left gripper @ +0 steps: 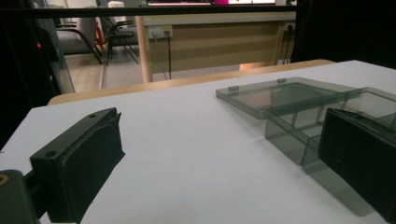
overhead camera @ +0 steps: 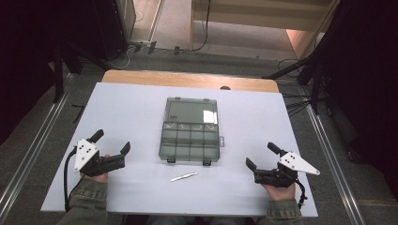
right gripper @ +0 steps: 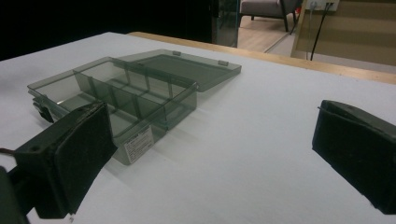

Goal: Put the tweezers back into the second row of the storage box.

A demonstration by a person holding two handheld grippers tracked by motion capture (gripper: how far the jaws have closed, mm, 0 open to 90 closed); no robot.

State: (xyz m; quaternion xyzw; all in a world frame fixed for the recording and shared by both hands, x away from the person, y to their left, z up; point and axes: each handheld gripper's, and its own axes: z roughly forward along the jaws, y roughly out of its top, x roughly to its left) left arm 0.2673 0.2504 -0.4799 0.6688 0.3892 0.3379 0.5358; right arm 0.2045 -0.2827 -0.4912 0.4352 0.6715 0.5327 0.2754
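Observation:
A smoky clear plastic organiser box (overhead camera: 190,140) lies open at the middle of the white table (overhead camera: 141,108), its lid (overhead camera: 192,111) folded flat toward the far side. Its compartments look empty in the left gripper view (left gripper: 299,123) and the right gripper view (right gripper: 116,93). A small white stick-like thing (overhead camera: 183,176) lies on the table just in front of the box. My left gripper (overhead camera: 111,143) rests near the front left, open, nothing between its jaws. My right gripper (overhead camera: 263,154) rests near the front right, open and empty too.
A wooden table edge (overhead camera: 187,79) runs along the far side of the white top. Beyond it are a floor with cables (overhead camera: 141,47), a wooden desk (left gripper: 210,42) and chairs (left gripper: 88,39). Dark stands (overhead camera: 319,70) flank both sides.

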